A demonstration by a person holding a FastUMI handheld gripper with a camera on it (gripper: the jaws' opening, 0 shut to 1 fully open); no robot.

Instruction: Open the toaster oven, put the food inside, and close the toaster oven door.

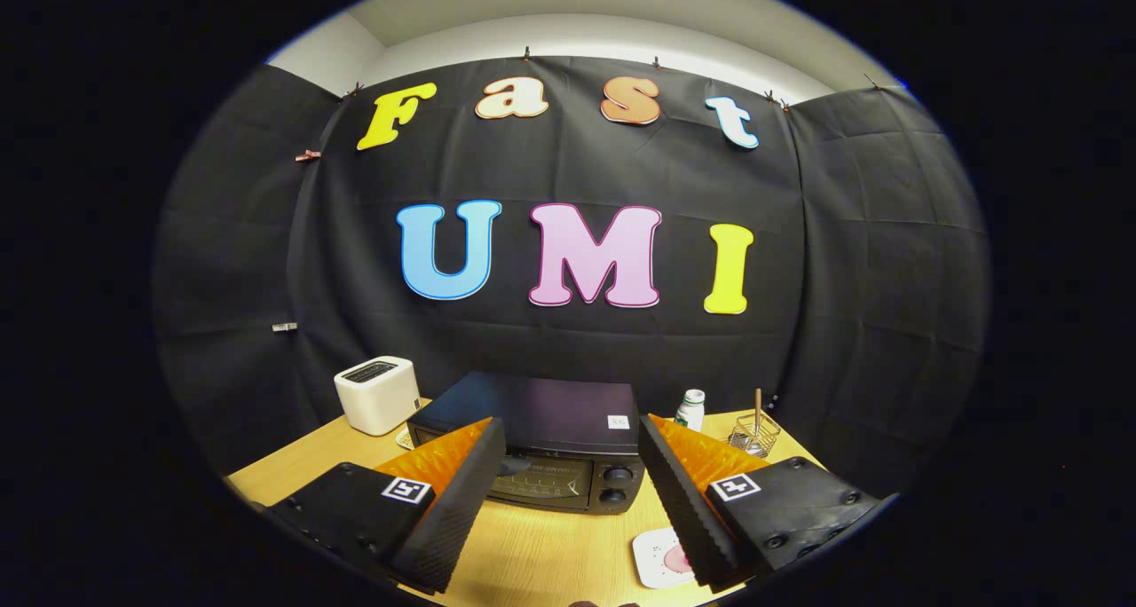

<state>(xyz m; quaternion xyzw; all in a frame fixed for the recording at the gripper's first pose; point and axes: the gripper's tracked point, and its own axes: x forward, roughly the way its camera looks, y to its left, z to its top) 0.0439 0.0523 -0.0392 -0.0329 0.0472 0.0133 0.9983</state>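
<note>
Black toaster oven (532, 447) shut; food (679, 558) on plate (652, 554).

Small white label on toaster oven (532, 429) top, unreadable, no other legible text

The gripper (568, 492) has two wedge-shaped fingers (453, 509), each with a finely ribbed inner pad face that tapers to a point at the front, and its jaws stand wide apart with nothing between them. Behind each finger sits a dark, blocky mount with rounded corners and several recessed screws (781, 540). A small square fiducial marker (407, 490), black pattern on white, is fixed atop each mount.
</note>
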